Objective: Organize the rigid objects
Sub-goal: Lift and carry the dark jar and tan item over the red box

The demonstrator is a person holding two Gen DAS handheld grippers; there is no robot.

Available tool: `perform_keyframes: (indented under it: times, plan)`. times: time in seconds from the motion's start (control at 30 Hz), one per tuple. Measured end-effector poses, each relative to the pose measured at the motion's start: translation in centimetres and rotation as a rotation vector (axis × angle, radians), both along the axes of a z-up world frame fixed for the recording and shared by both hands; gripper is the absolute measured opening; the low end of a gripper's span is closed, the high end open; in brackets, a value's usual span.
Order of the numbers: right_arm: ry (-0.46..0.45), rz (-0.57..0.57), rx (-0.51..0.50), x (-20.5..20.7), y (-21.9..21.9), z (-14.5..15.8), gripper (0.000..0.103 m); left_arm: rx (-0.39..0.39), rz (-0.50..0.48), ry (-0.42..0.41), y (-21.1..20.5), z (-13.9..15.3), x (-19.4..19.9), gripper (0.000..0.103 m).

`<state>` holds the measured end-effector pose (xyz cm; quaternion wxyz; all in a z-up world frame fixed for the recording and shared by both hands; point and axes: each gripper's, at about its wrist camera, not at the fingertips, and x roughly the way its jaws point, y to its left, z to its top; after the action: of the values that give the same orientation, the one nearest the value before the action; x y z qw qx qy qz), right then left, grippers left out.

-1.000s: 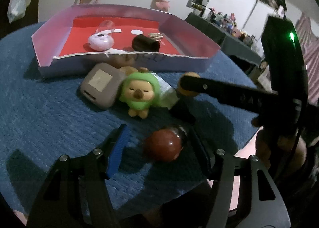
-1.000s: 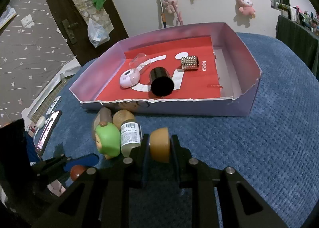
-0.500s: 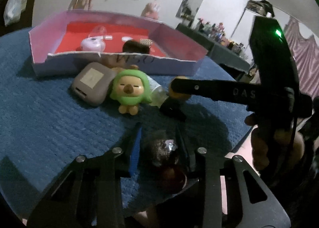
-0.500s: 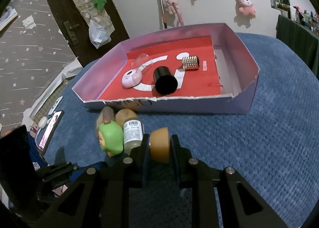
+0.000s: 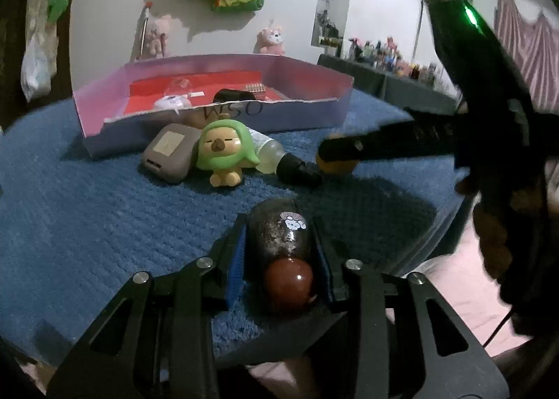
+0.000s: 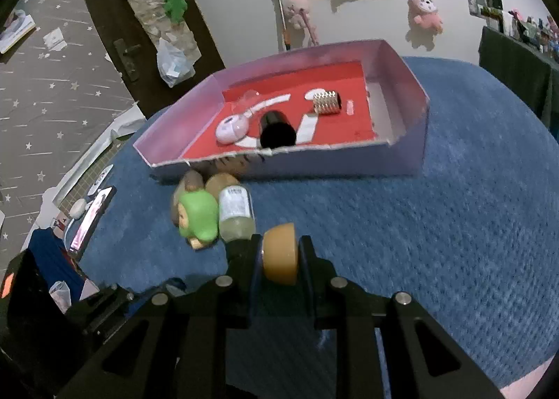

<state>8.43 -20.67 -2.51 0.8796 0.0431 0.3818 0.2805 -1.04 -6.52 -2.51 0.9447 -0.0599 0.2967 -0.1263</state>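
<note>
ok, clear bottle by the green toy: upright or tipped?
Tipped. The clear bottle lies on its side on the blue mat, black cap toward the right gripper.

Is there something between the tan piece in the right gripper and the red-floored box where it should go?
Nothing blocks the blue mat ahead of the tan piece; only the box's low front wall stands between. The green figure and clear bottle lie off left.
</note>
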Motion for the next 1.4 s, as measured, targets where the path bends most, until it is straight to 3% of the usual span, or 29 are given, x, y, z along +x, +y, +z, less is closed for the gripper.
perform_keyframes:
  times: [0.3, 0.67, 1.13, 1.4]
  plan:
    - [-0.016, 0.004, 0.025, -0.9, -0.9, 0.1, 0.022, -0.044, -0.006, 0.019, 0.7, 0.5, -0.8, 0.030]
    - [-0.029, 0.033, 0.024, -0.6, 0.5, 0.8, 0.022, -0.118, -0.013, 0.043, 3.0, 2.1, 1.0, 0.029]
    - [-0.036, 0.033, 0.025, 0.7, 1.3, 1.8, 0.022, -0.133, -0.013, 0.038, 4.6, 3.3, 2.5, 0.029]
    - [-0.066, 0.042, 0.019, 1.2, 1.9, 3.1, 0.022, -0.117, -0.002, 0.007, 5.6, 5.9, 3.1, 0.029]
